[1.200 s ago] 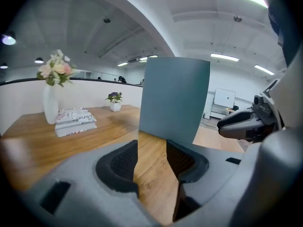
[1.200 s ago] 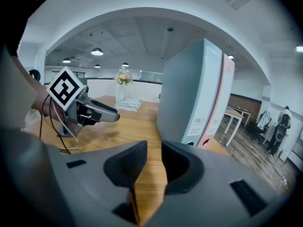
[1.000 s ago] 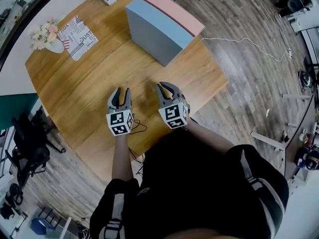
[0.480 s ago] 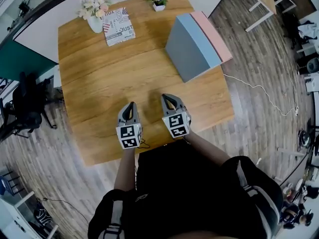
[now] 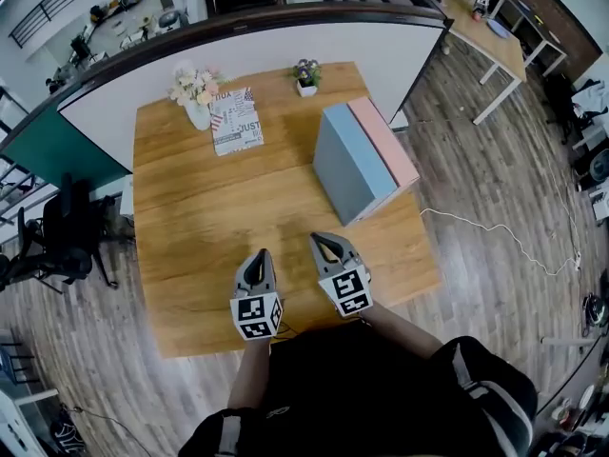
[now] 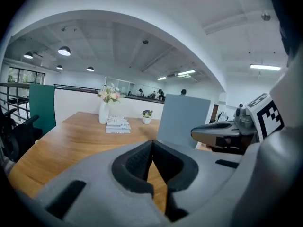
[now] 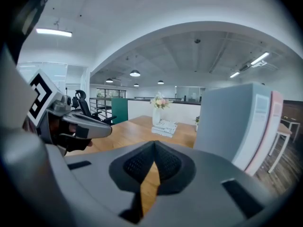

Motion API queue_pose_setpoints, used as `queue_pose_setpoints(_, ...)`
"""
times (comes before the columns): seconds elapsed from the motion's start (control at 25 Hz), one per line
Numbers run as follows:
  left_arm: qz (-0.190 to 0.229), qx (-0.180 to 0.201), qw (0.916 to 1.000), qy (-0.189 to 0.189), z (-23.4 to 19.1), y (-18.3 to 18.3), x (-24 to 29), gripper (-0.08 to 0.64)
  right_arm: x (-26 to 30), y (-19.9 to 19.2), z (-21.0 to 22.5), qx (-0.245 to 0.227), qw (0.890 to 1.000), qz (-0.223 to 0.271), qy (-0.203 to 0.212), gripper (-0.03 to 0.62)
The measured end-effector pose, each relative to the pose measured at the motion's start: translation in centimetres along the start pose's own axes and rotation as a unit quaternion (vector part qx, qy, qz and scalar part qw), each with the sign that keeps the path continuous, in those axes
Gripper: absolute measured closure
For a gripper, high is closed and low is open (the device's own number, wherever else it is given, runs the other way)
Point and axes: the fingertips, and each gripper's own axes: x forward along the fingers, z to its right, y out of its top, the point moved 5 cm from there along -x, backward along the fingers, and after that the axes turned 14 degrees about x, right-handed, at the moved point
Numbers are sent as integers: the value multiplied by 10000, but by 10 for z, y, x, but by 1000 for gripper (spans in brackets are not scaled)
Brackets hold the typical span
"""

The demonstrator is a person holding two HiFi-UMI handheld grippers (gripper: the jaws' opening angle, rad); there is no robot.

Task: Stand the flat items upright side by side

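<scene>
I take the blue board [image 5: 347,171] as my landmark. It stands upright on its edge at the far right part of the table [image 5: 190,222]. The pink board [image 5: 385,141] stands right against its right-hand face, so the two flat items make one upright pair, side by side. My judgement is that they lean on each other for support, which would explain why neither tips. The job itself looks done to me.

Both tongs hang on the near side of the blue board, well apart from it and above the table's near edge. The left gripper [image 5: 258,255] is clenched, its pads meeting with nothing between them. The right gripper [image 5: 320,240] is clenched and empty too, and it sits just beside the left one. I read this as a parked pose, with the tips drawn together because there is nothing left to carry and kept far enough off not to knock the pair.

Left of the blue board and farther back lie a folded newspaper [image 5: 236,120] and a vase of flowers [image 5: 196,103]. A small potted plant [image 5: 305,76] sits just behind the board. None of them crowds the pair.
</scene>
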Motion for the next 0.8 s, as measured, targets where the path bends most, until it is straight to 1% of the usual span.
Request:
queue_pose_setpoints(0.16, 327, 214, 9992, -24, 16, 49, 3, 552, -24, 43, 8, -45, 9990, 442, 12, 588)
queue_pose_setpoints(0.32, 736, 295, 9968, -82, 23, 94, 1, 553, -51, 85, 11, -44, 9958, 916, 89, 588)
queue_pose_setpoints(0.52, 1325, 644, 9891, 50, 21, 149, -4, 554, -77, 127, 23, 43, 9893, 1456, -5, 588)
queue_pose_setpoints(0.64, 1527, 716, 9854, 237, 17, 163, -8, 554, -89, 136, 31, -16, 9872, 1590, -113, 588)
queue_pose_setpoints(0.8, 1468, 706, 9863, 273, 22, 160, -3, 554, -102, 135, 40, -8, 9865, 1616, -258, 588)
